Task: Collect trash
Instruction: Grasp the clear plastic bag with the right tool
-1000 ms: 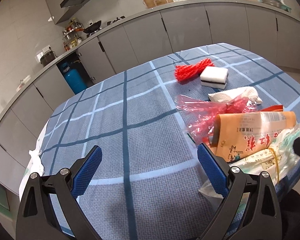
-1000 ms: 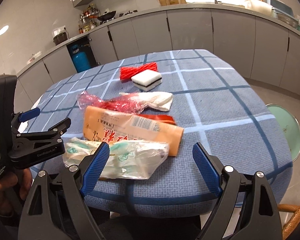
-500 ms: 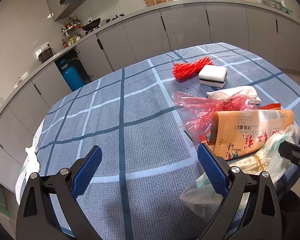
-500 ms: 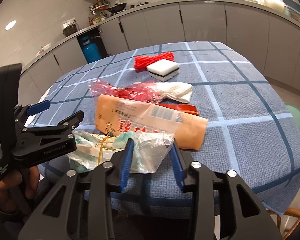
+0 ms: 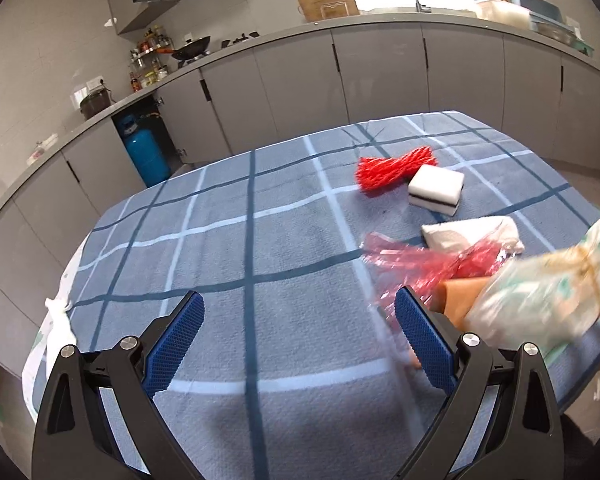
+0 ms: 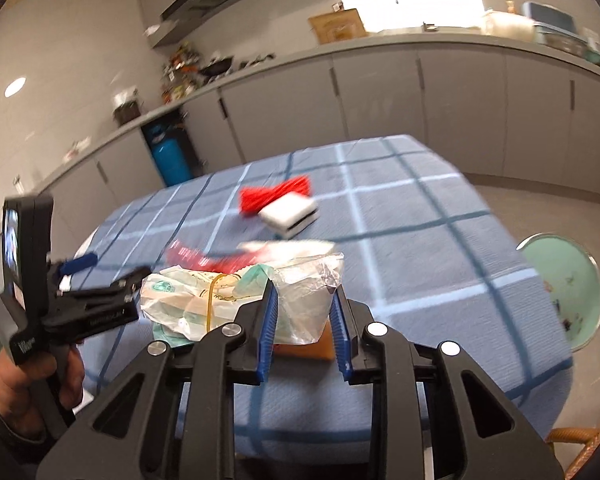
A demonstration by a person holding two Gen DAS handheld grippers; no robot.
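Kitchen table (image 5: 228, 264) in blue check holds the litter at its near right. Right gripper (image 6: 303, 320) is closing on the clear bag (image 6: 300, 304), lifting it; squeeze firmly and raise slowly. Left gripper (image 5: 298, 344) stays spread, empty.

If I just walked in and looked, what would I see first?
Probably the crinkly clear plastic bag pinched in the right gripper, whose jaws are closing on it, right at the table's near edge. Behind it on the blue checked tablecloth lie a bright red mesh bundle and a white sponge, touching each other.
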